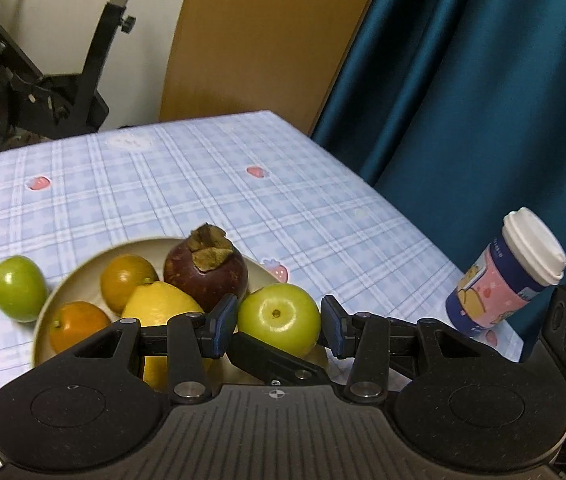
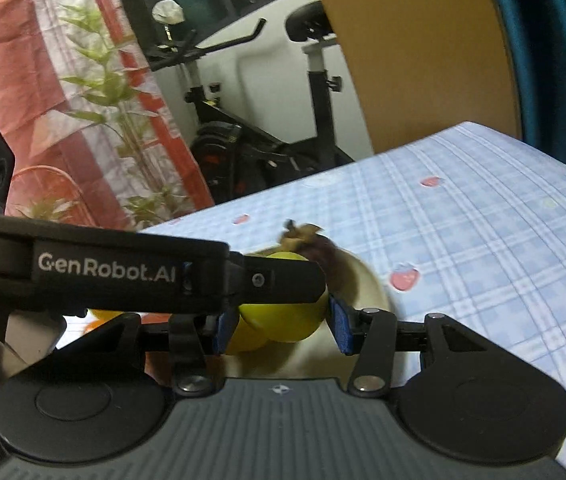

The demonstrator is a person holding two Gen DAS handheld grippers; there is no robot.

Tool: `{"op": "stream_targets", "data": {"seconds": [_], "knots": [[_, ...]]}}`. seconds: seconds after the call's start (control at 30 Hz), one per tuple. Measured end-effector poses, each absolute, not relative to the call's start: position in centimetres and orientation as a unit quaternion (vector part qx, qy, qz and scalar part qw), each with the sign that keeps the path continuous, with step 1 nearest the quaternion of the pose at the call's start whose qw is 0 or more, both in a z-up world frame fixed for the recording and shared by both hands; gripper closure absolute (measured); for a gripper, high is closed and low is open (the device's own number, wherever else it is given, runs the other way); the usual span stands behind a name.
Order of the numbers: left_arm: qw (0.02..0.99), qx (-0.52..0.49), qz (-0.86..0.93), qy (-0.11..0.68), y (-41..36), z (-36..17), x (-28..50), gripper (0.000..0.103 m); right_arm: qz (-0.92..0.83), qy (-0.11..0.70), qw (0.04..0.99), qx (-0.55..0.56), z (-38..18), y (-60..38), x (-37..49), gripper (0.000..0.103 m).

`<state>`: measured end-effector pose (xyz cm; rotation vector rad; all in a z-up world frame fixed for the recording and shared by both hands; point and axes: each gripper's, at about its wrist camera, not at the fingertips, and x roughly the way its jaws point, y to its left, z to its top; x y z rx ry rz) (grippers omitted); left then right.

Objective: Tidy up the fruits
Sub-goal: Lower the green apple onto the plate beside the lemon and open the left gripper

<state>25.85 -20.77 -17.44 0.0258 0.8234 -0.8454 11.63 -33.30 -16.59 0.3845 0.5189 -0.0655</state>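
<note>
A green apple (image 1: 279, 312) sits between my left gripper's (image 1: 279, 326) blue pads, which touch both its sides. It hangs at the near rim of a cream plate (image 1: 151, 246) holding a lemon (image 1: 159, 304), two oranges (image 1: 127, 280) and a dark red fruit (image 1: 207, 276). A second green apple (image 1: 19, 288) lies on the cloth left of the plate. One black finger (image 1: 275, 360) of the right gripper crosses under the held apple. In the right wrist view my right gripper's (image 2: 283, 326) pads flank a green apple (image 2: 283, 320), with the left gripper's arm (image 2: 123, 272) across it. Whether it is the same apple, I cannot tell.
A lidded paper cup (image 1: 511, 276) stands near the table's right edge, in front of a blue curtain (image 1: 483, 100). The checked tablecloth (image 1: 243, 184) stretches behind the plate (image 2: 371, 288). An exercise bike (image 2: 243, 140), a plant (image 2: 123, 92) and a brown board (image 1: 263, 32) stand beyond the far edge.
</note>
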Motion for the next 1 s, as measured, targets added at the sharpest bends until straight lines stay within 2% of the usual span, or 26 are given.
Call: {"op": "stream_targets", "data": {"seconds": [0.63, 1.0], "knots": [[0.833, 0.027, -0.39, 0.392, -21.9, -18.1, 26.6, 0.054, -0.06, 0.267, 0.954, 0.12, -18.5, -32.4, 13.0, 0.053], [0.837, 0.027, -0.382, 0.391, -21.1, -17.6, 26.2, 0.05, -0.067, 0.265, 0.957, 0.1, -18.7, -32.0, 13.4, 0.051]]}}
